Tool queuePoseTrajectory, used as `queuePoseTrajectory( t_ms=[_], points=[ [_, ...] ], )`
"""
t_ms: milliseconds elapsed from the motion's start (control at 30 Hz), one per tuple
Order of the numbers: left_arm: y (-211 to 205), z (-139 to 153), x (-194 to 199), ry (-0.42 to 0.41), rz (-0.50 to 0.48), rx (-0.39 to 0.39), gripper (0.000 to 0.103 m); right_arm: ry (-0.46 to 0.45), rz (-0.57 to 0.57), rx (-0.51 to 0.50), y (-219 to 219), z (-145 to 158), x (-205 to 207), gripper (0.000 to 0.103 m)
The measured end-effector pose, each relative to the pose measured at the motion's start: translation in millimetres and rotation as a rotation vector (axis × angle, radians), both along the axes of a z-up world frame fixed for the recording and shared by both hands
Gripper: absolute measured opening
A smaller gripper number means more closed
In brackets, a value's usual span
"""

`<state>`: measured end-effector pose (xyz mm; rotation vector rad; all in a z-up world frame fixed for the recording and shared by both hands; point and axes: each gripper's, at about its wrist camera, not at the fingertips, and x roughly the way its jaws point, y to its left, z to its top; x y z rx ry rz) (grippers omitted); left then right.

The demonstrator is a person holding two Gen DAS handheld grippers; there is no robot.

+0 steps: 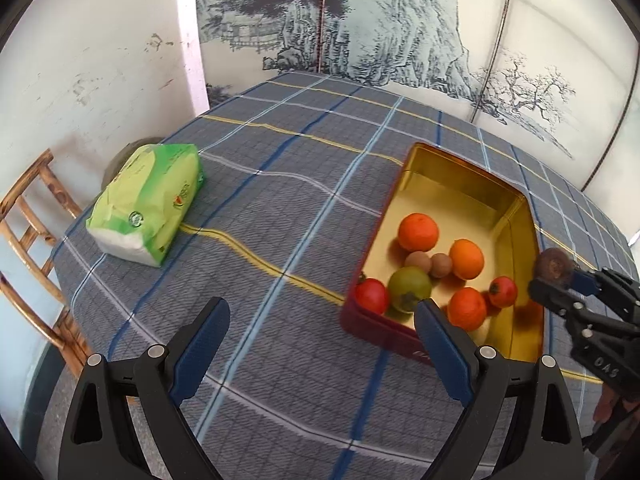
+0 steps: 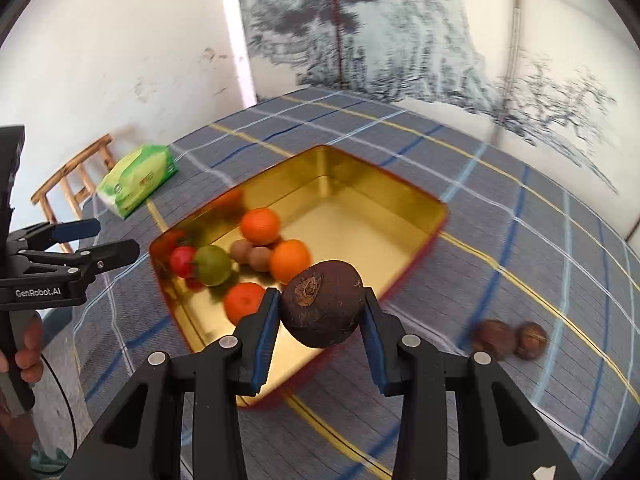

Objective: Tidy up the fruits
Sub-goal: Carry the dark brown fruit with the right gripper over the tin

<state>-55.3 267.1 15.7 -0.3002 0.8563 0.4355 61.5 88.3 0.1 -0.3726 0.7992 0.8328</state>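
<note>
While the right gripper [image 2: 322, 312] hung over the tin's [image 2: 380, 184] near rim, its jaws were clenched on a dark brown fruit [image 2: 322, 304], pads on opposite sides, stem scar facing the camera. Grip across the middle looked secure; round body, so a squeeze off-centre would likely pop it out.

Left gripper [image 1: 322, 344] was released, nothing between the jaws, hovering over bare cloth beside the tin's left wall. Probably parked there to stay out of the right one's path, or ready to steady the tin.

Tin sat toward the bench's [image 1: 280, 200] right side, gold inside, red outside. Fruit bunched in the near half: three oranges [image 1: 418, 232], two red ones [image 1: 372, 295], one green [image 1: 410, 288], two small tan ones [image 1: 418, 262]. Far half was empty, so plenty of room for the brown one. I'd guess the drop goes into the free near-right patch, since that's the shortest move.

Two more brown fruits [image 2: 512, 339] lay on the cloth past the tin's right wall, toward the bench's right edge, touching or nearly so. Blur there, can't say which. They're likely next.

Tissue pack [image 1: 146, 200] sat at the bench's left edge, well apart, not in play. Chair [image 1: 32, 216] stood beyond that edge.

Judgement: most of the sort done, one in transit, two left. Risk: dropping from height onto the metal floor and scattering the cluster.
</note>
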Motion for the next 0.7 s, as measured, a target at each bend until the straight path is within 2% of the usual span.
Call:
queuePoseTrajectory(
  t_ms=[133,700],
  points=[
    [5,-2,-3,0.004,0.012,-0.004,0.093,0.008,0.02,-0.037,19,-11,0,0.036],
    [5,-6,-1,0.037,0.005,0.01,0.093,0.007,0.015,-0.091,32,-31,9,0.037]
  ],
)
